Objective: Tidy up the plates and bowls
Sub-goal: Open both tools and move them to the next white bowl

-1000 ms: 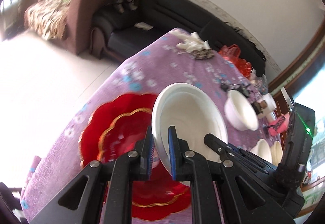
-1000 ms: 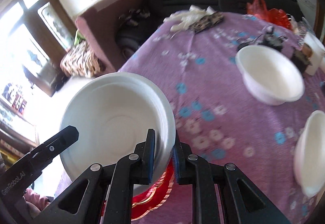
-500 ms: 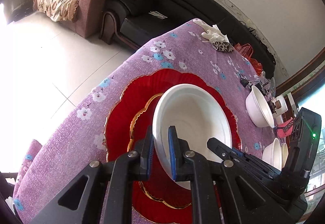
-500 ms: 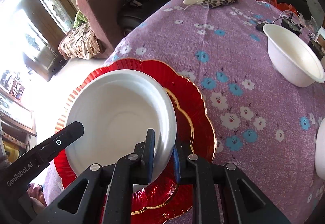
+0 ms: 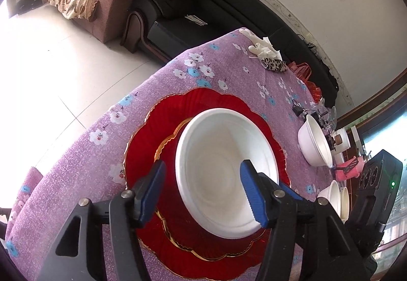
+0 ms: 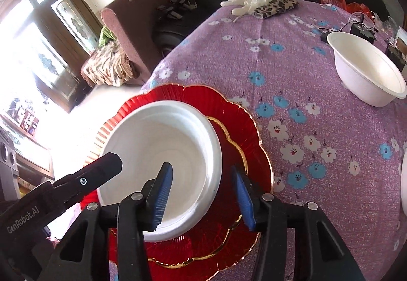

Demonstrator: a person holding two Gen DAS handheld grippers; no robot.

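Observation:
A large white bowl (image 5: 223,169) rests on two stacked red gold-rimmed plates (image 5: 150,133) on the purple flowered tablecloth. It also shows in the right wrist view (image 6: 162,153) on the plates (image 6: 239,133). My left gripper (image 5: 203,189) is open, its fingers astride the bowl's near rim without touching. My right gripper (image 6: 203,194) is open, astride the bowl's right rim. The left gripper's finger shows in the right wrist view (image 6: 101,171).
Another white bowl (image 6: 366,72) stands further back on the table (image 5: 315,143). Stacked small white bowls (image 5: 335,194) sit at the right. Gloves and a leopard pouch (image 6: 274,6) lie at the far edge. Cables and small items crowd the far right. A sofa stands behind.
Both grippers lowered the white bowl onto the red plates, then opened and let it go. The bowl now sits flat on the plates.

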